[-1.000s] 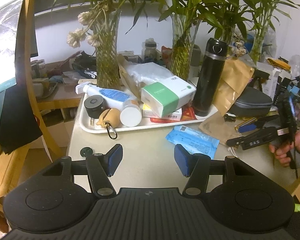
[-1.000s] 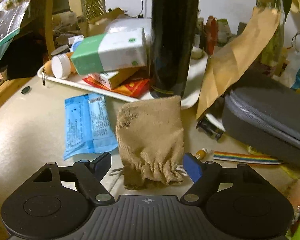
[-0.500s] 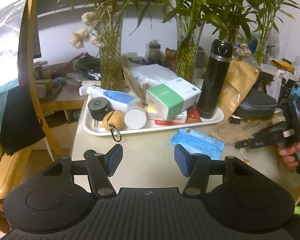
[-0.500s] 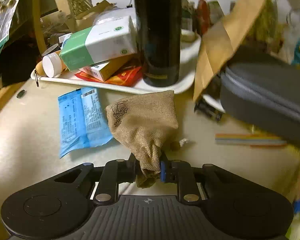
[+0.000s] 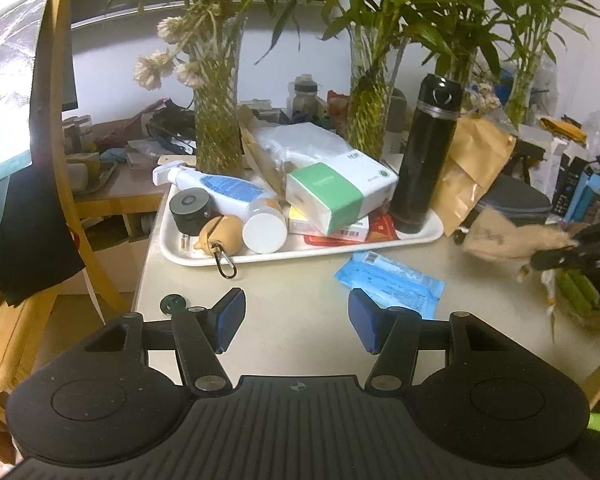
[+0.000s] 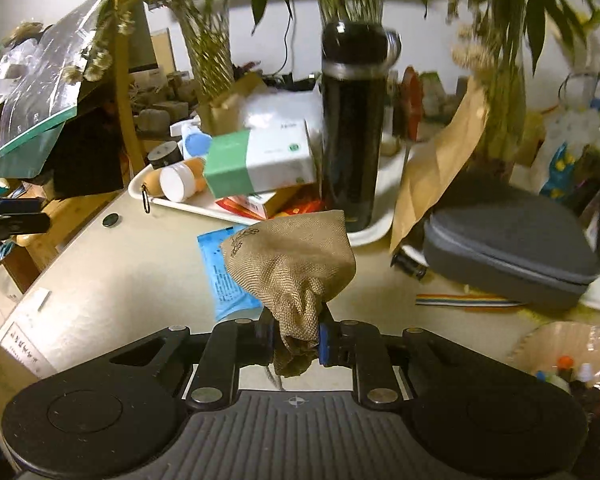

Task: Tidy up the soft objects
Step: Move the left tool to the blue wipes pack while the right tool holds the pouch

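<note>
**Burlap pouch pinched and off the table**

Tabletop point(image 6: 112, 280) is pretty cluttered: white tray point(image 6: 374, 230) at the far side with a black thermos point(image 6: 352, 132) on it. Right gripper point(image 6: 296, 342) is clamped on the gathered neck of the burlap drawstring pouch point(image 6: 292, 256), lifted above the blue wipes packet point(image 5: 388, 284). Left gripper point(image 5: 296, 322) hangs spread and empty, near-left of that packet.

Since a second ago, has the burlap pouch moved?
Yes. The burlap pouch, pinched at its neck by the right claw, has come up off the table; it now overlaps the black flask's base and hides more of the blue packet.
</note>
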